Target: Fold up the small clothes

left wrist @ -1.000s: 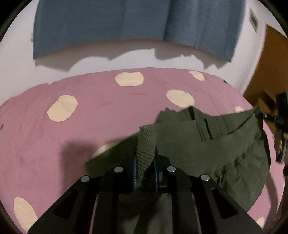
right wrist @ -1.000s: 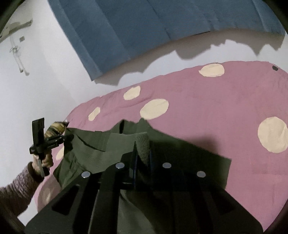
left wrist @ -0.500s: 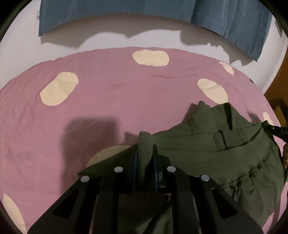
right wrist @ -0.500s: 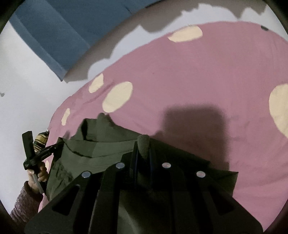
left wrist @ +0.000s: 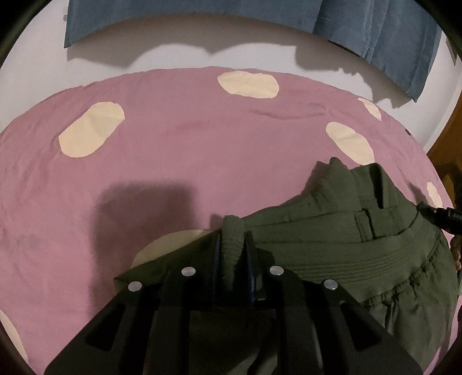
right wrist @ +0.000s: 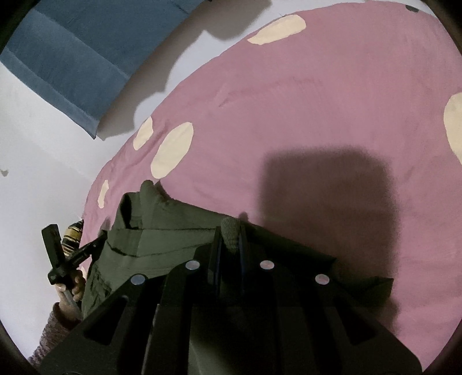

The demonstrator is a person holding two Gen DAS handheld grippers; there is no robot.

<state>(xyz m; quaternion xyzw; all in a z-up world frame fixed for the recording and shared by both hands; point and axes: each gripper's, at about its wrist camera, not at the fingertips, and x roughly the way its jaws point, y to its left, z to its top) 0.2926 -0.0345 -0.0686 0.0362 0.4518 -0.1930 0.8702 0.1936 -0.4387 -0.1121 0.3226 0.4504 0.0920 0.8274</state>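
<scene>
An olive-green garment (left wrist: 340, 230) lay partly on a pink bedspread (left wrist: 179, 161) scattered with cream spots, held at two ribbed edges by a pair of handheld grippers. The left gripper (left wrist: 233, 245) had its jaws clamped on a rolled ribbed hem, the fabric bunched up between the pads; the right gripper (right wrist: 230, 238) pinched a similar ribbed fold in its nearly closed jaws. The cloth stretched between the two tools, its gathered waistband and a small belt-loop tab facing up (seen best in the left wrist view), with the far edge resting on the bedspread. In the right wrist view, the person's left hand (right wrist: 69, 285), in a knitted sleeve (right wrist: 55, 328), gripped the handle of the other tool at the garment's far side. Beyond the bed stood a white wall (left wrist: 173, 49) hung with blue curtains (left wrist: 375, 23). Both tools cast blocky shadows on the pink cover.
</scene>
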